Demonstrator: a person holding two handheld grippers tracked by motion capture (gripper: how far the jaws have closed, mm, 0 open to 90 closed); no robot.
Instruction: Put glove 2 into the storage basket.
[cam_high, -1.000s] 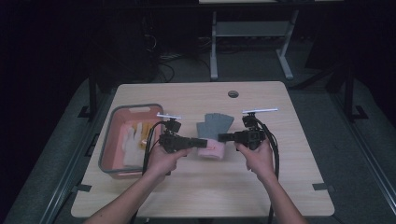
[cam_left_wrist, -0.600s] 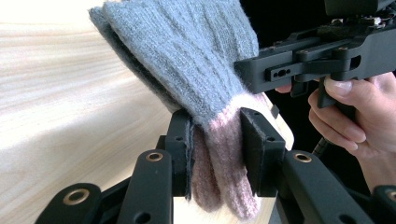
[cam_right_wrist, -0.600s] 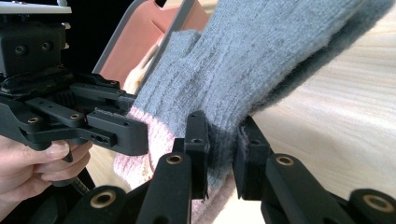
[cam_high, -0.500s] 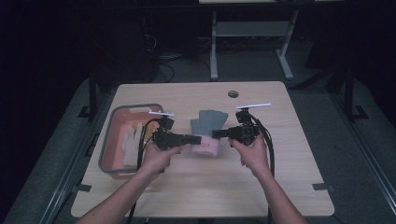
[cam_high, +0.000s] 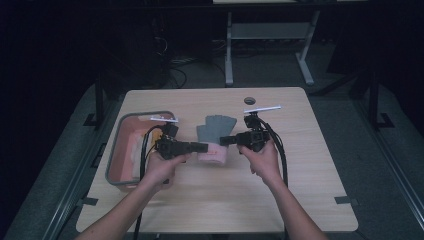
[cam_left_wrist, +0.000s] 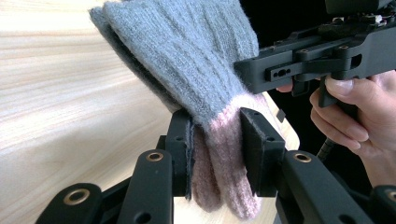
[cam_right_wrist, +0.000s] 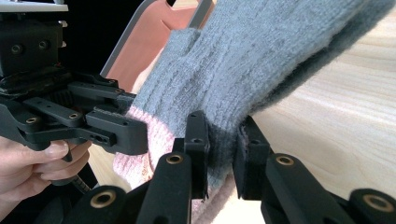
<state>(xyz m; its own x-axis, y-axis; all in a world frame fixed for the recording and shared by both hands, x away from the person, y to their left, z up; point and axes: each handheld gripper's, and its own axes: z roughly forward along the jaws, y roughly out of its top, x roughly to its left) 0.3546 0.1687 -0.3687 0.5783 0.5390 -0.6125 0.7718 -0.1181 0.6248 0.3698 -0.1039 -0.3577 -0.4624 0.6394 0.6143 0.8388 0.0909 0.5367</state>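
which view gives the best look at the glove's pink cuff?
Left gripper view: the pink cuff sits close up between that gripper's jaws, knit ribs clear. The right gripper view shows a strip of it behind the other gripper. In the high view it is a small pink patch between the grippers.

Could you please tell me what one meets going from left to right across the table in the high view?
Pink bin → left gripper → grey and pink glove, clamped at its pink cuff by both grippers → right gripper → bare table.
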